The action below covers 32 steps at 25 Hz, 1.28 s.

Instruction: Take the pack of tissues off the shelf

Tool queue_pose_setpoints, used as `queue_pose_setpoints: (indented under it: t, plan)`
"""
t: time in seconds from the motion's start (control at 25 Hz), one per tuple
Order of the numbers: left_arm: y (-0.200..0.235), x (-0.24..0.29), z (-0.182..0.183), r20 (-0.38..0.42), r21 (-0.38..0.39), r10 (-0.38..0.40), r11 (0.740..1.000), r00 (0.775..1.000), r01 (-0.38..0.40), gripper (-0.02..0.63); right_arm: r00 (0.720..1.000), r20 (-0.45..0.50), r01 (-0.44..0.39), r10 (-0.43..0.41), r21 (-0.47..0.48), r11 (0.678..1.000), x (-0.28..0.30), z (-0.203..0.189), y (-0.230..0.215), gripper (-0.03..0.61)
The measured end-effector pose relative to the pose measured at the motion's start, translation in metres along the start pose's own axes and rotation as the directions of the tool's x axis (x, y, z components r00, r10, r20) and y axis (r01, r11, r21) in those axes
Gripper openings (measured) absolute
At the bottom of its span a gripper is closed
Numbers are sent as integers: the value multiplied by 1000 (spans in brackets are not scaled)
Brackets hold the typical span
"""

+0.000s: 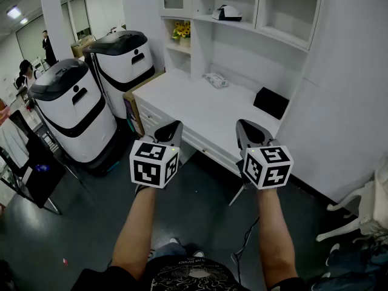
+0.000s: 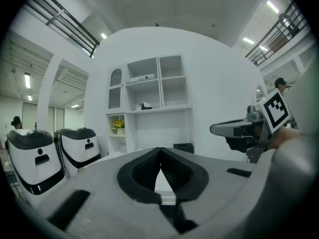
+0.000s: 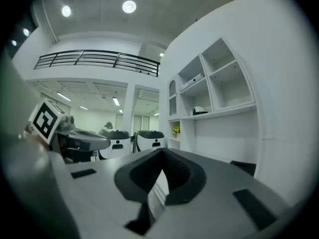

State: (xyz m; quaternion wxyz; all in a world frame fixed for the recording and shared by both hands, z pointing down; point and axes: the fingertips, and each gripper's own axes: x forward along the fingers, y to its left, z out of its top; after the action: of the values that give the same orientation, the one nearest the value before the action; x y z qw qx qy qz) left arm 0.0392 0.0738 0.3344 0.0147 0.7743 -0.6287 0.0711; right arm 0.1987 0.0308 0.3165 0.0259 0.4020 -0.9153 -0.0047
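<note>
Lengthwise, tissue pack point(image 1: 228, 13) lies along shelf point(image 1: 247, 24) edge.

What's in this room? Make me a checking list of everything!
Surface: white desk, mostly bare.
Job's things: white-and-black thing on the upper shelf, maybe the tissues, untouched.
Clutter: crinkled white packet and black box on the desk; yellow flowers in a cubby.
Grippers: left gripper and right gripper both shut, empty, short of the desk.
Cables: dark cable on the floor.
Surroundings: two big white-and-black machines, people far off, white chair.
</note>
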Motion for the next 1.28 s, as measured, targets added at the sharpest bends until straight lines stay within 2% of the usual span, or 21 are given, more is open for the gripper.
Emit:
queue_pose_setpoints:
  t: [0.2, 0.4, 0.84, 1.28]
  plan:
    - [6, 3, 2, 20, 5, -5, 1000, 1000, 4, 8, 1000, 4, 11, -11, 10, 1000, 9, -5, 0, 5]
    - [20, 19, -3, 1, -4, -27, 1000, 1000, 27, 11, 1000, 4, 1, -1, 7, 1000, 32, -3, 3, 5]
    - [76, 93, 7, 29, -1, -112, 994, 993, 112, 106, 999, -7, 49, -49, -3, 999, 117, 0, -15, 5]
    - [140, 160, 28, 33, 1, -200, 980, 979, 200, 167, 993, -20, 116, -116, -12, 993, 198, 18, -24, 5]
